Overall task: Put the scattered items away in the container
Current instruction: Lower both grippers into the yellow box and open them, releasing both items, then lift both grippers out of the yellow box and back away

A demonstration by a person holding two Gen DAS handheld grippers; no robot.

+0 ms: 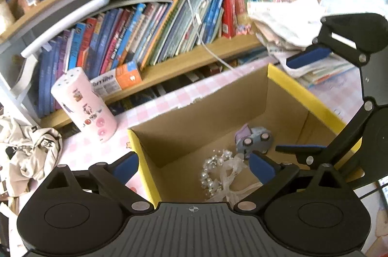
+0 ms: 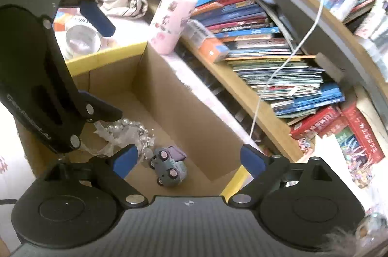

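Note:
An open cardboard box with yellow-edged flaps stands on the pink checked tablecloth. Inside lie a small grey-blue toy car and a pearl headband with white ribbon. My left gripper hovers open over the box's near left corner, nothing between its fingers. My right gripper enters from the right, open above the box. From the right wrist, the box, the car and the pearl headband show below my open, empty right gripper. The left gripper hangs open at left.
A pink cylindrical canister stands left of the box, against a bookshelf full of books. A white cable dangles over the shelf. Crumpled cloth lies at far left, stacked cloths and papers at right. A metal tin sits beyond the box.

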